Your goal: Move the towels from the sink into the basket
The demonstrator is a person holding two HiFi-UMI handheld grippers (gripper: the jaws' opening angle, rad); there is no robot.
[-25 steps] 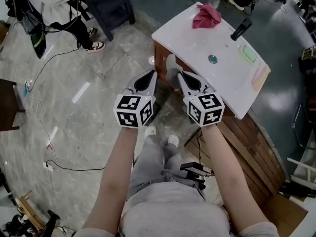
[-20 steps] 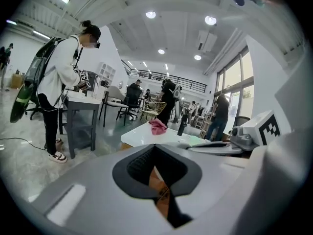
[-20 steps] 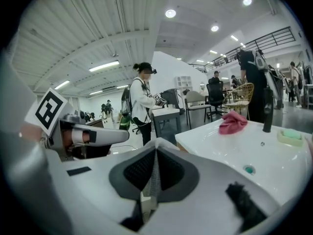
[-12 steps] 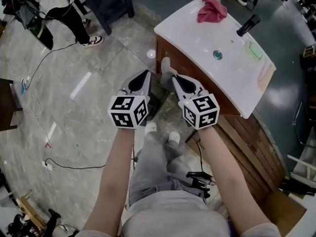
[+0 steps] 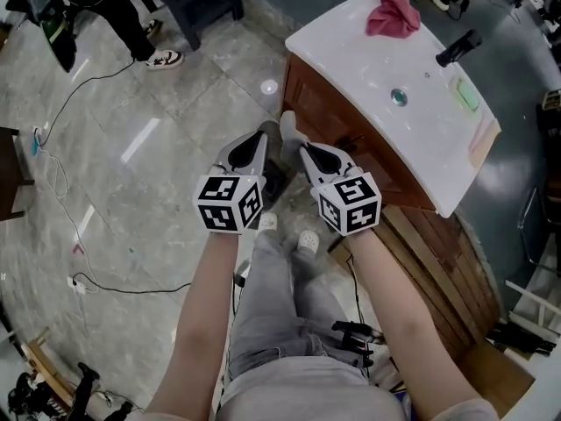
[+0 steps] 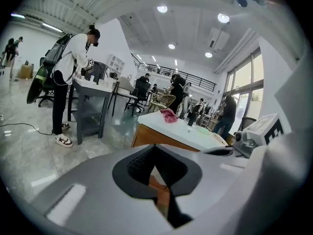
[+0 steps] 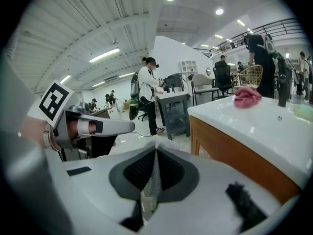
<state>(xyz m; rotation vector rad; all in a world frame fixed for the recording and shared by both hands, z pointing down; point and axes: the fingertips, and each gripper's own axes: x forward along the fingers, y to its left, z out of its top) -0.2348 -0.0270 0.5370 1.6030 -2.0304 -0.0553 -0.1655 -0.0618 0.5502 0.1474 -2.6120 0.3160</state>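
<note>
Standing at the near corner of the sink (image 5: 351, 55), the person holds both grippers low in front of the body, side by side and angled downward.

Left gripper (image 5: 262, 137): in its own view the pads are drawn together at the tips, leaving only a thin slit behind them. Nothing identifiable is pinched there.

Right gripper (image 5: 302, 147): its own view shows the jaws pressed together on a strip of pale, mesh-textured cloth, the grey towel (image 7: 155, 177). In the head view this towel shows as a small pale lump just beyond the right gripper's tip. It sits between the two grippers, off the sink and in front of the wooden cabinet (image 5: 326, 117).

The white sink top sits on that cabinet. The drain (image 5: 399, 96) is near the middle of the basin. A black faucet (image 5: 458, 48) and a small green item (image 5: 465, 95) stand along the far edge.

The pink towel (image 5: 392, 14) lies bunched at the far left corner of the sink top, well apart from both grippers.

Beyond the sink, in the left gripper view, a person (image 6: 66, 72) stands at a grey desk (image 6: 93, 89).
</note>
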